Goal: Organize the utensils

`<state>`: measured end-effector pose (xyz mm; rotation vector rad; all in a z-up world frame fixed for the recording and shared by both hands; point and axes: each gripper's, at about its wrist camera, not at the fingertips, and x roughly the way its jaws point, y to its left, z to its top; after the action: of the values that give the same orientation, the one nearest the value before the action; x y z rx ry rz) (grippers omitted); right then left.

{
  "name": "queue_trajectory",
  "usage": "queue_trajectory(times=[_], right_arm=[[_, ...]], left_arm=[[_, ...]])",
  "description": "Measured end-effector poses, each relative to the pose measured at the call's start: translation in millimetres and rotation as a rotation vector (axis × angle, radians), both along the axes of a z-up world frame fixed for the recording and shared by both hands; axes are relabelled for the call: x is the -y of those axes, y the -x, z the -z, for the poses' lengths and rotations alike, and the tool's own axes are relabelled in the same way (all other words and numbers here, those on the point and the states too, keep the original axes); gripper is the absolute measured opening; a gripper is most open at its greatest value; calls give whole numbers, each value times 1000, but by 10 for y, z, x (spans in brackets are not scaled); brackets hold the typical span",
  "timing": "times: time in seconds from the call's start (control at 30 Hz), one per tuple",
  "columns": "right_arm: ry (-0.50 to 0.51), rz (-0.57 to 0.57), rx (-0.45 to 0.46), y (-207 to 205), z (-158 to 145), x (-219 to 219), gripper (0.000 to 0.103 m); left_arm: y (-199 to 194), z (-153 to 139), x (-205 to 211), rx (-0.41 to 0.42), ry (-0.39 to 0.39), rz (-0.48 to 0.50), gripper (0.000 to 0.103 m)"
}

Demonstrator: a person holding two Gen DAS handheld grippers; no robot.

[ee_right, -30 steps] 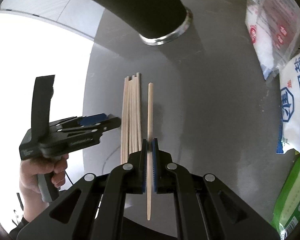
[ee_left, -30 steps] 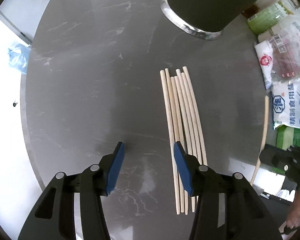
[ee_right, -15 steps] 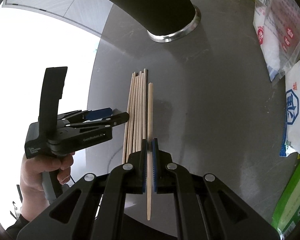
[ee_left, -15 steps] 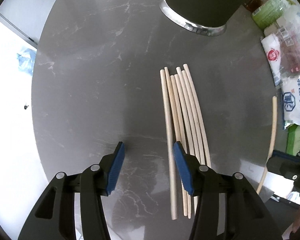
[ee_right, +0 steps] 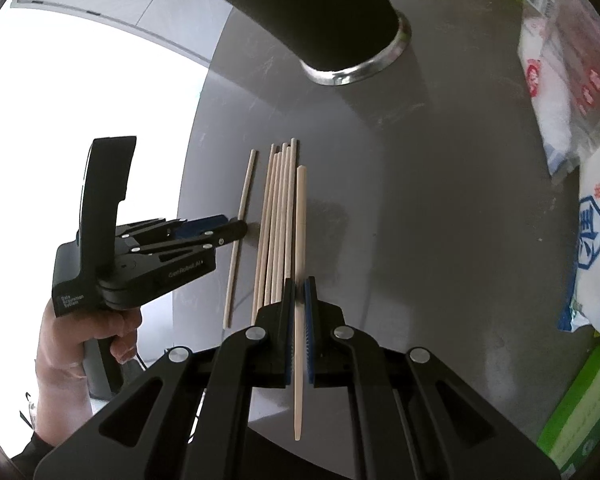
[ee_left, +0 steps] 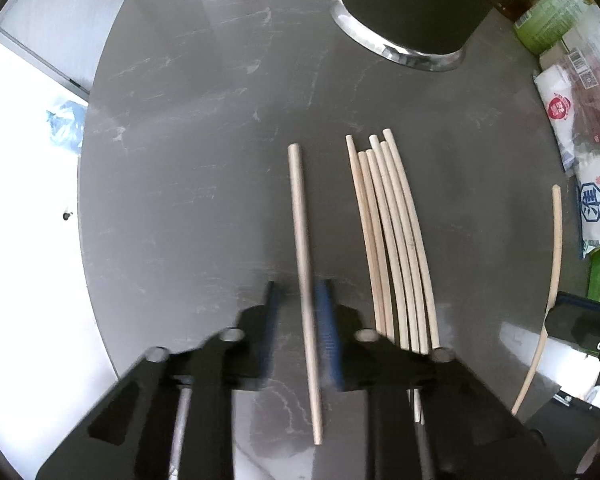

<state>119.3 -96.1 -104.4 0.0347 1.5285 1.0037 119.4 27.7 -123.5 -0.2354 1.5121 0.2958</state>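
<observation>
Left claw (ee_left: 298, 312) closing around one chopstick (ee_left: 303, 264) but pads blurred, grip unclear, right claw (ee_right: 299, 320) clamped on another stick (ee_right: 299, 264), five-stick bundle (ee_left: 392, 240) on grey worktop (ee_left: 188, 168)

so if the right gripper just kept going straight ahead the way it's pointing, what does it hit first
Probably the black holder: the right gripper, shut on a chopstick, points roughly toward its metal base, with bare table between. Depth is unclear.

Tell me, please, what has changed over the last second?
The left gripper closed around one chopstick and pulled it leftward, clear of the bundle. The right gripper still clamps its own chopstick; the black holder is unmoved.
</observation>
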Motion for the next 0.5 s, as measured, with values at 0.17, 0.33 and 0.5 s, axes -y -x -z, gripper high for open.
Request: queue_trajectory(times=[0.17,0.33,0.5], right_arm=[[-6,7,-5,12,-9,3,5],[-8,25,-32,8,22,-10,5],[-1,33,-21,58,-49,-91,5]], left_arm=[[28,3,72,17,-8,15,4],[89,3,-55,59,54,-4,4],[201,-30,-198,129,134,-32,3]])
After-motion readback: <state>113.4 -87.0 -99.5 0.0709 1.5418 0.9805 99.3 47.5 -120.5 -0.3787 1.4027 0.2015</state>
